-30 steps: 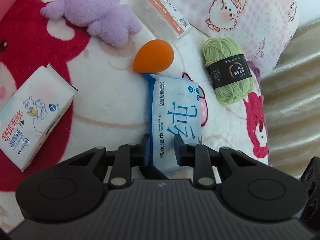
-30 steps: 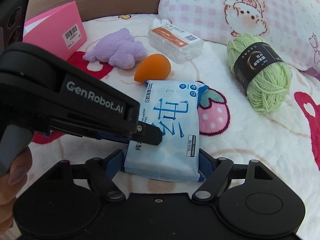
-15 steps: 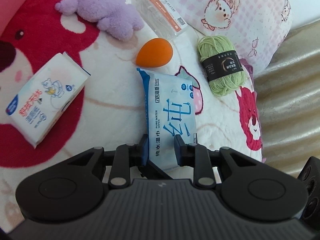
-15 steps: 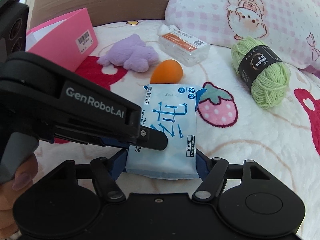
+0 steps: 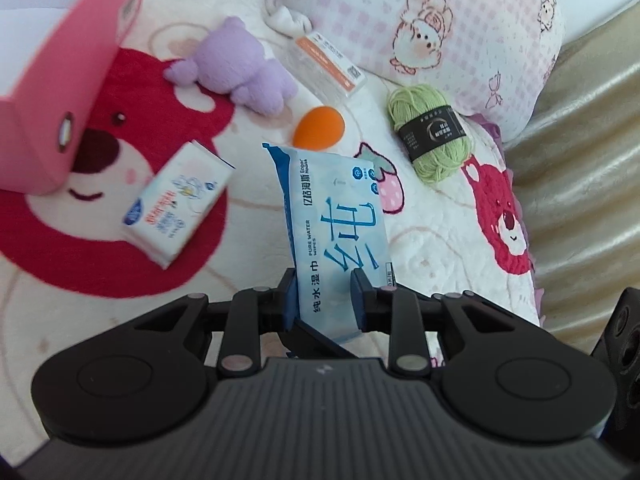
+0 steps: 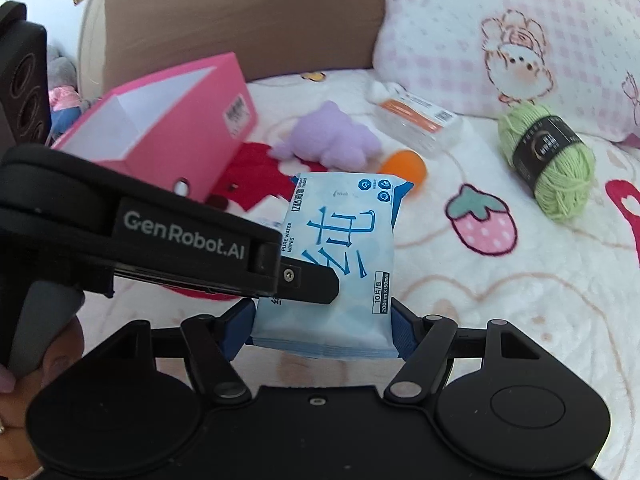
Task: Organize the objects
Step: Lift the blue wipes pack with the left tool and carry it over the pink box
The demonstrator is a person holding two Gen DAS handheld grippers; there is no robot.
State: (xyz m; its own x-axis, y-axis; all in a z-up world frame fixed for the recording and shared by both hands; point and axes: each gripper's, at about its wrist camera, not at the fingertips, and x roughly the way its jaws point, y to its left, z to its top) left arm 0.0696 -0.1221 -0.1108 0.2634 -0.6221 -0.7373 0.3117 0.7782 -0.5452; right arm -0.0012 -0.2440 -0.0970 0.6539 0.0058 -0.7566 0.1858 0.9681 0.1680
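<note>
Blue wet-wipes pack (image 5: pixel 338 236) lifted clear of the bear-print blanket (image 5: pixel 256 216), low centre of both frames, pinched from two sides at once: left gripper (image 5: pixel 324 300) clamped on its near end, right gripper (image 6: pixel 322 330) clamped across its near edge with a blue pad on either side. In the right wrist view, left gripper's black body reaching in from the left edge of the frame, its tip laid over the pack's face.

Pink open-topped box (image 6: pixel 160 128) standing at upper left of both frames, white interior showing nothing inside as far as visible. Judged to be the likely destination, though nothing in the pictures confirms it.

Lying loose on the blanket, none yet sorted: white tissue pack (image 5: pixel 180 204) left of centre, just below the box; purple plush toy (image 5: pixel 236 72) above it; orange egg-shaped sponge (image 5: pixel 318 126) just beyond the far end of the wipes; clear packet with an orange label (image 5: pixel 328 64) near the checked pillow (image 5: pixel 440 20) at upper right; green yarn ball (image 5: pixel 434 134) at right of centre.

By this evidence, early in the job: one item in hand and in the air, five apparently waiting, nothing visibly put away.
</note>
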